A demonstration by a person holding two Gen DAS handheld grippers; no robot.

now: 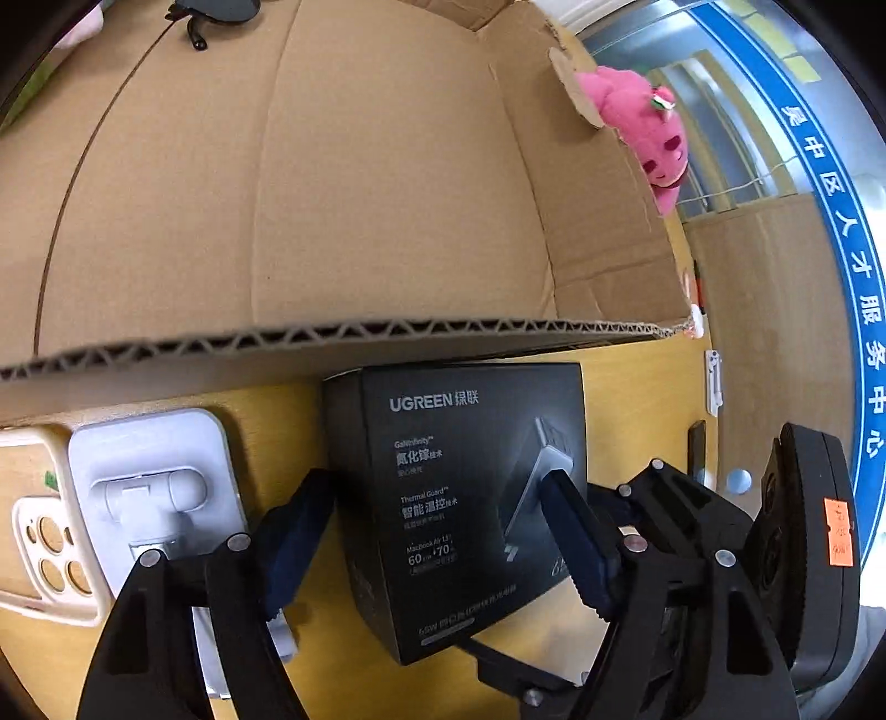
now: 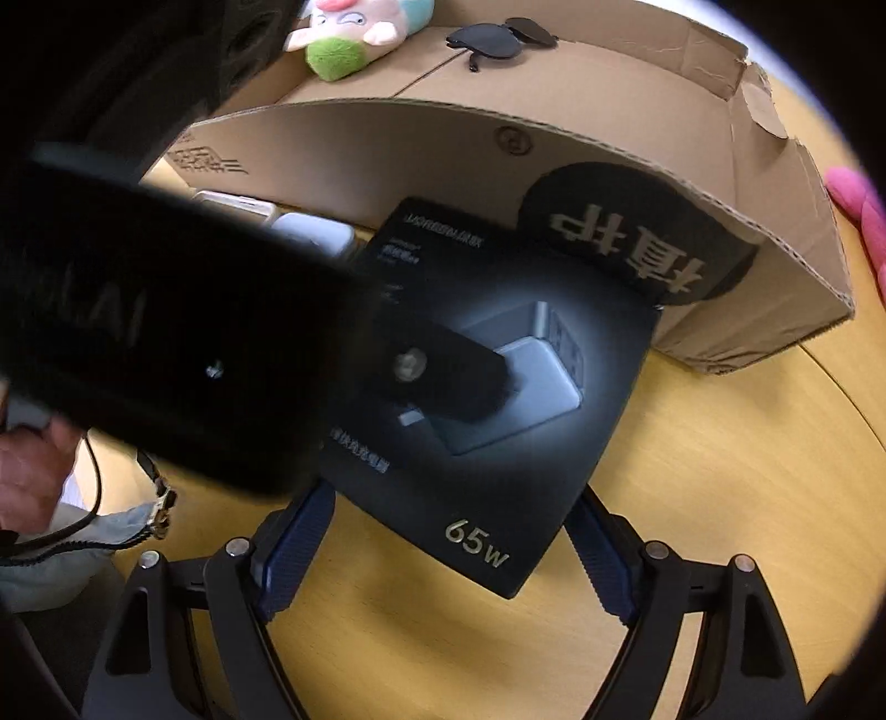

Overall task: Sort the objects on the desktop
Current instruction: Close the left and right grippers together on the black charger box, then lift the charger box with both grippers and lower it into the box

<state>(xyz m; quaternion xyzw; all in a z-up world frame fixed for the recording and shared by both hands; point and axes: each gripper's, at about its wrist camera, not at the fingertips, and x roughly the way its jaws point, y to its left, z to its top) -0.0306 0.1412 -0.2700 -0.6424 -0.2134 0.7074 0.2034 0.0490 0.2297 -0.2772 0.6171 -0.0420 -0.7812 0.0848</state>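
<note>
Yellow wood-grain tabletop [image 2: 692, 498] carries a large open cardboard box [image 1: 332, 194] along its far side, with a black UGREEN charger box [image 1: 459, 498] lying flat on the tabletop just in front of the carton's near wall. Both handheld grippers crowd over it. The left gripper [image 1: 443, 531] straddles the charger box, one dark blue pad at its left side and the other over its printed top face near the right edge; the jaws stand wide, and no firm pinch on the carton shows. The right gripper [image 2: 448, 548] comes in from the opposite side, its jaws also spread, the corner marked "65w" lying between the pads without clear contact. Beside the charger box, toward the tabletop's left, sit a white moulded tray [image 1: 155, 487] holding a white device and a cream phone case [image 1: 44, 531]. Sunglasses [image 2: 498, 41] and a plush toy [image 2: 349, 33] already lie inside the cardboard box; a pink plush [image 1: 642, 127] peeks over its right wall.

The charger box looks a stiff, smooth printed carton, probably moderately weighty if the charger is inside, and its glossy faces could slip. The safest hold appears to be across two opposite side walls, pads square and low, not on a corner, before lifting it over the cardboard wall.
</note>
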